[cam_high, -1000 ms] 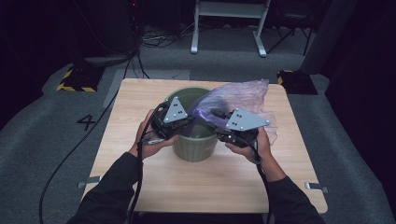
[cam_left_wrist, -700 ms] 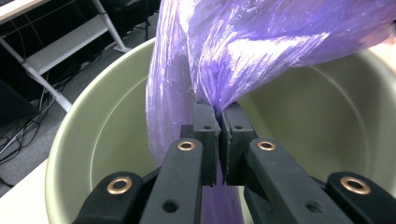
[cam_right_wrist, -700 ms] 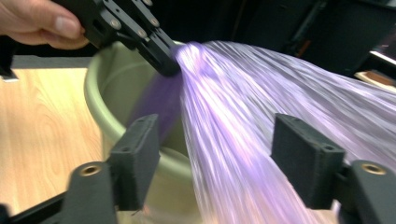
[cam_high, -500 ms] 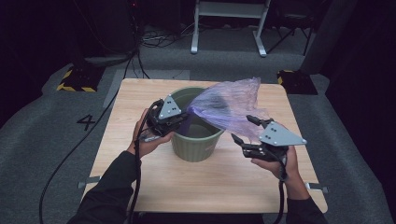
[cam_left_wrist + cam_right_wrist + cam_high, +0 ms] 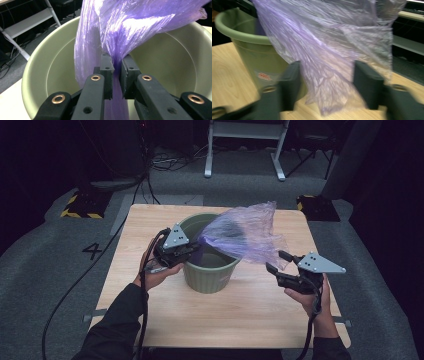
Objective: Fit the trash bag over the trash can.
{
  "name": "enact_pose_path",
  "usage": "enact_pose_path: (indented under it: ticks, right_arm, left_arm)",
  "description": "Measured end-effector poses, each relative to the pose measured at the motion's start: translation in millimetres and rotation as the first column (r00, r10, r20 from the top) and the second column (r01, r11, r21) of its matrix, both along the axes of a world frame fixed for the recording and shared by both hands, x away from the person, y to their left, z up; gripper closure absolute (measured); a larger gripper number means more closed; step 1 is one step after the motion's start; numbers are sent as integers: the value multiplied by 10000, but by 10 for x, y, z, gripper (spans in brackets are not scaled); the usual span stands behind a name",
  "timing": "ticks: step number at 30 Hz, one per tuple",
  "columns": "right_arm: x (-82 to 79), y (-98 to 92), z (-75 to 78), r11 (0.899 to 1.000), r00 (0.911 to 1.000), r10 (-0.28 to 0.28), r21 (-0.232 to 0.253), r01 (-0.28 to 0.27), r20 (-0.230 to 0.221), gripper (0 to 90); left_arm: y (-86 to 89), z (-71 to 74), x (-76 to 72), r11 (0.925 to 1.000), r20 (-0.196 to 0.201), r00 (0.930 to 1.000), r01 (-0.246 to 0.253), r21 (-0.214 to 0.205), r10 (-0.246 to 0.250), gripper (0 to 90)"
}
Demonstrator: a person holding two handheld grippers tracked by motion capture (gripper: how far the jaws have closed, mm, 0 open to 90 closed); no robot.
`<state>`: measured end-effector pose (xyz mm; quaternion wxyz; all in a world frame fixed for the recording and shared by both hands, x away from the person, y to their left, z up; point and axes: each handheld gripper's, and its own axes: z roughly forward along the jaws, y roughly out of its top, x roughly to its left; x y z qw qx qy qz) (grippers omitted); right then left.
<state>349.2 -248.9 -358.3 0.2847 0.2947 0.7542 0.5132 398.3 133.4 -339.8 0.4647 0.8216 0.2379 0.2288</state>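
Tabletop (image 5: 150, 310) — left hand-held gripper (image 5: 115, 67) pinches purple bag (image 5: 130, 22) over bucket (image 5: 45, 72).

Dim room, lit table, rt view blurred

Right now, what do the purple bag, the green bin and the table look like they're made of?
Purple bag: thin plastic film, translucent, glossy and finely crinkled; the bin shows through it. Green bin: probably moulded plastic, smooth matte walls with a rolled rim. Table: pale wood grain shows, though solid wood or a laminate cannot be told apart.
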Motion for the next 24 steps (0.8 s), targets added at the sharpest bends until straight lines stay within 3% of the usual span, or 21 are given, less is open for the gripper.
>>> enact_pose_path:
  ticks: [2, 5, 9, 12, 15, 17, 19, 20, 24]
  right_arm:
    - [10, -7, -17, 9999, 9999, 75, -85, -74, 101, 516]
    - [18, -34, -4, 9999, 9998, -131, 25, 131, 157, 373]
    - [3, -154, 81, 9964, 9970, -684, 524, 665, 365, 209]
    - [39, -189, 72, 9960, 9970, -738, 525, 726, 212, 161]
    - [127, -139, -23, 9980, 9981, -604, 156, 606, -125, 162]
    - [174, -124, -78, 9984, 9987, -414, 364, 426, -308, 226]
    - [216, -118, -122, 9973, 9986, 174, 725, -137, -507, 404]
    - [217, -109, -130, 9965, 9983, 332, 783, -294, -478, 448]
    - [128, -59, -84, 9893, 9933, 1017, 993, -1068, 557, 725]
  left_arm:
    - [23, -8, -5, 10000, 4, 10000, 39, -4, -39, 825]
    - [46, -19, -7, 10000, 15, 10000, 20, -10, -20, 836]
    - [69, -39, 1, 10000, -14, 10000, -33, 25, 33, 839]
    - [72, -49, 10, 10000, -31, 10000, -41, 35, 41, 837]
    - [73, -61, 12, 10000, -36, 10000, -3, 16, 3, 834]
    - [69, -71, 10, 10000, -20, 10000, 8, 75, -8, 832]
    - [68, -82, 13, 10000, -34, 10000, 7, 86, -7, 828]
    - [68, -88, 16, 10000, -52, 10000, -5, 80, 6, 822]
    - [78, -104, 26, 9999, -106, 9999, -127, 79, 128, 736]
